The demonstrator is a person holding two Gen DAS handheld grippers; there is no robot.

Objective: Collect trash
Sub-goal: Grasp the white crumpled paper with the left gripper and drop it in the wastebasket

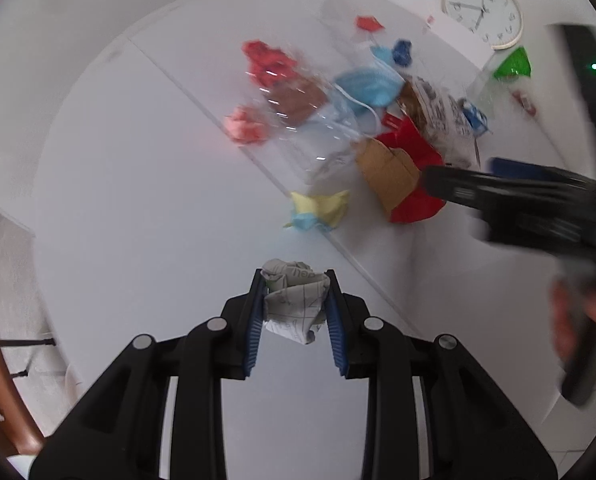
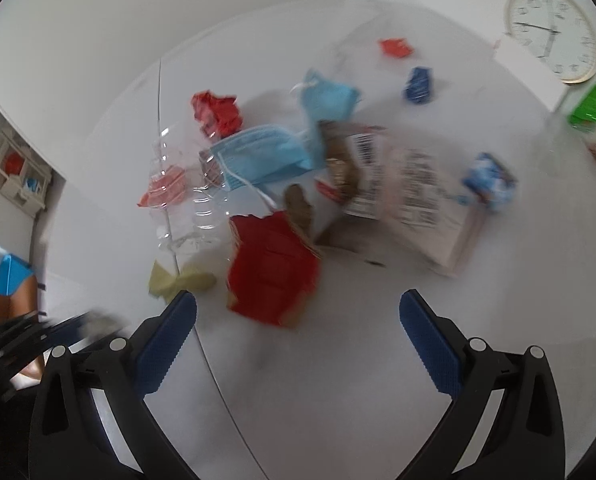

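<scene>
My left gripper is shut on a crumpled ball of printed white paper, held above the white table. My right gripper is open and empty, hovering just short of a torn red and brown carton; it also shows blurred in the left wrist view. Trash lies in a pile: a blue face mask, a clear plastic bottle, a yellow paper wad, a printed white packet, red wads and blue wrappers.
A round wall clock leans at the table's far right beside a green wrapper. A white shelf unit and a brown chair with a blue item stand to the left beyond the table edge.
</scene>
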